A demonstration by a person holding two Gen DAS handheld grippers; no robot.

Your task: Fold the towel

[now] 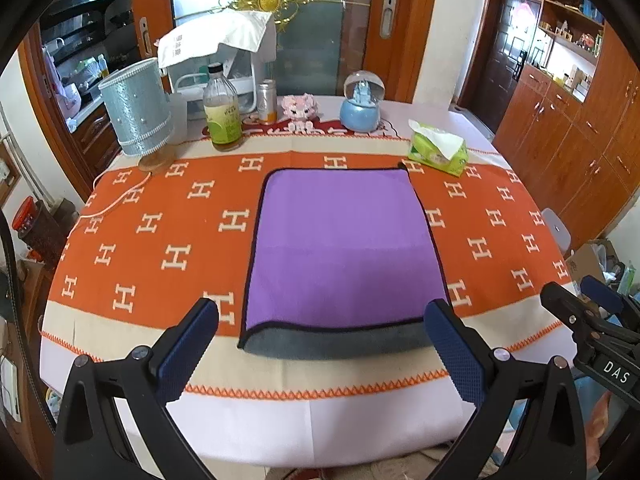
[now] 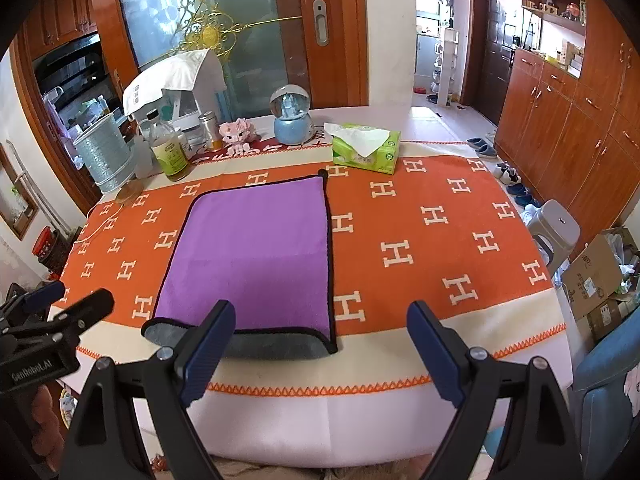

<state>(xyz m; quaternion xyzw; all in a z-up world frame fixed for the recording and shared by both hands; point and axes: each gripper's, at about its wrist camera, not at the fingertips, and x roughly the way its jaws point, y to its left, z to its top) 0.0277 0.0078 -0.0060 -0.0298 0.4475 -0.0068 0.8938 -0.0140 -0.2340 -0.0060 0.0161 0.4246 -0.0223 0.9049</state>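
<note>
**Towel lying part-folded, both grippers off it**

Starting at the counter's [image 1: 320, 416] far left corner, a glittery silver-blue lamp [image 1: 138, 110] stands on a round base, its pale cord trailing over the cloth. Beside it is a glass bottle [image 1: 222, 108] with a green label, then a small pink toy [image 1: 302, 107], a blue snow globe [image 1: 362, 102] and, toward the far right, a green tissue box [image 1: 438, 148] with a sheet poking up.

The left hand-held gripper [image 1: 320, 344] hovers at the near edge, jaws spread wide and holding nothing; its blue pads look dimpled and rubbery. The towel [image 1: 344, 248] lies flat in the middle of the counter on an orange woven runner [image 1: 160, 240] patterned with cream H shapes. It is plush purple on top with dark piping, and a grey underside shows as a band along its near edge. The right hand-held gripper [image 2: 320, 344] is likewise released and empty, poised just short of the towel's near right corner.

I'd say one fold is already laid, judging by the exposed grey strip and a faint crease across the middle. The next move would call for each gripper to pinch a near corner through both soft layers, then carry them evenly to the far edge.
</note>
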